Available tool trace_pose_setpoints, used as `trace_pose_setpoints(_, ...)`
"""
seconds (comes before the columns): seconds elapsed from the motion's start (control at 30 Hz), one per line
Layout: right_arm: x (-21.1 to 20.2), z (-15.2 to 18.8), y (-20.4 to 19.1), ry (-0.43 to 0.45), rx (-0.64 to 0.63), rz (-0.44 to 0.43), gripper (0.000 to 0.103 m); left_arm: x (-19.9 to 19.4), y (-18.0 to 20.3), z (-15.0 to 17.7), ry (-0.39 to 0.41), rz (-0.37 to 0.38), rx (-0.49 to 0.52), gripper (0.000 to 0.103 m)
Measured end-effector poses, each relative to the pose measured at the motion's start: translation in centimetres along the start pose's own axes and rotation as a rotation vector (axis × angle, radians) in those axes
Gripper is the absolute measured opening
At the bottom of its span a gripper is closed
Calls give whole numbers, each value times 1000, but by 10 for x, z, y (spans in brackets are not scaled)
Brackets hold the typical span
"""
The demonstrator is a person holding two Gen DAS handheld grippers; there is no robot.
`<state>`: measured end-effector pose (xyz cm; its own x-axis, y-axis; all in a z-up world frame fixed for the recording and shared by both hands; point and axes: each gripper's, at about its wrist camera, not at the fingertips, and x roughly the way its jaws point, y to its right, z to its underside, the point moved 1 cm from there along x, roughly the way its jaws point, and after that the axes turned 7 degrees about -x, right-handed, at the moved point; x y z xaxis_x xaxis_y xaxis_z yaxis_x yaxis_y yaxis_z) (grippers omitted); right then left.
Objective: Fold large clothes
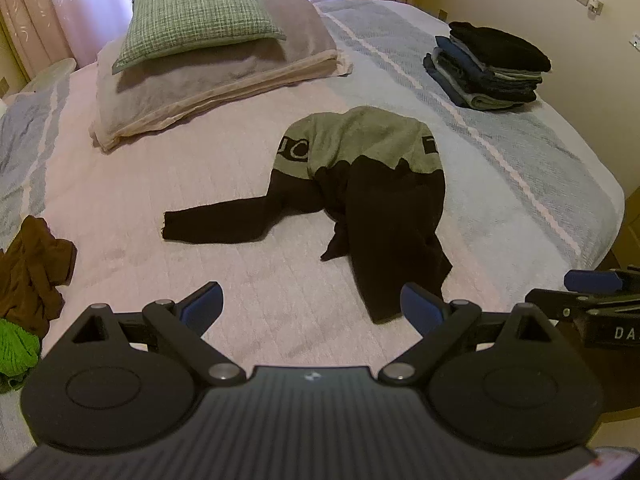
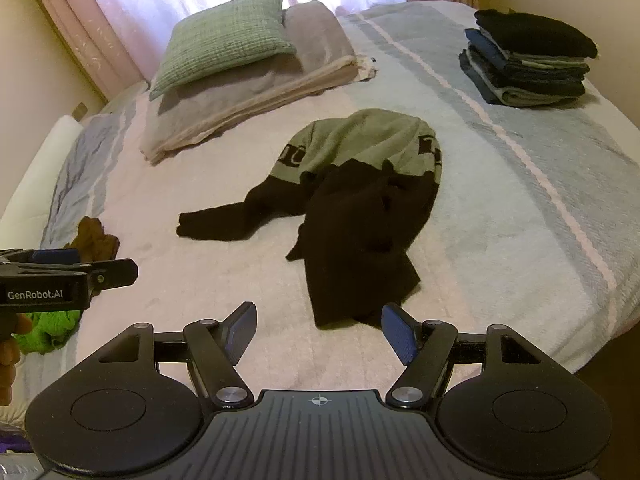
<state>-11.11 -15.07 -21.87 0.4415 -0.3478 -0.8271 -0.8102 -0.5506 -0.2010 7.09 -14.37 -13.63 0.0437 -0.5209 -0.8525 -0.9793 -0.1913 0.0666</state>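
Note:
A black and grey sweater [image 1: 360, 184] lies crumpled in the middle of the bed, one black sleeve stretched out to the left and its grey part toward the pillows. The right wrist view has the same sweater [image 2: 356, 208] just beyond the fingers. My left gripper [image 1: 312, 308] hovers open over the pink cover, near the sweater's closest black hem, with nothing between its blue pads. My right gripper [image 2: 318, 330] is open too, and the hem's tip lies on the bed between its fingers, untouched. Each gripper shows at the edge of the other's view.
A stack of folded dark clothes [image 1: 490, 66] sits at the far right of the bed [image 1: 520, 152]. A green pillow [image 1: 200, 16] rests on folded blankets at the back left. Brown [image 1: 32, 272] and bright green [image 1: 16, 348] garments lie at the near left edge.

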Motion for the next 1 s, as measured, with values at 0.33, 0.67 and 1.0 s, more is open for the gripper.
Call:
trace_pose_setpoints(0.33,27,-26,62,-53,-11,-6,66,42,35,-19,-34,-26,-33,94)
trace_pose_setpoints(0.67,65,-89,232,-96,-6,-10,66,143,153,-57,-93,-76,-59,94)
trace_pose_setpoints(1.0,125,-118,407,-117,97,182,66,298,264,-76,-52,-119,154,94)
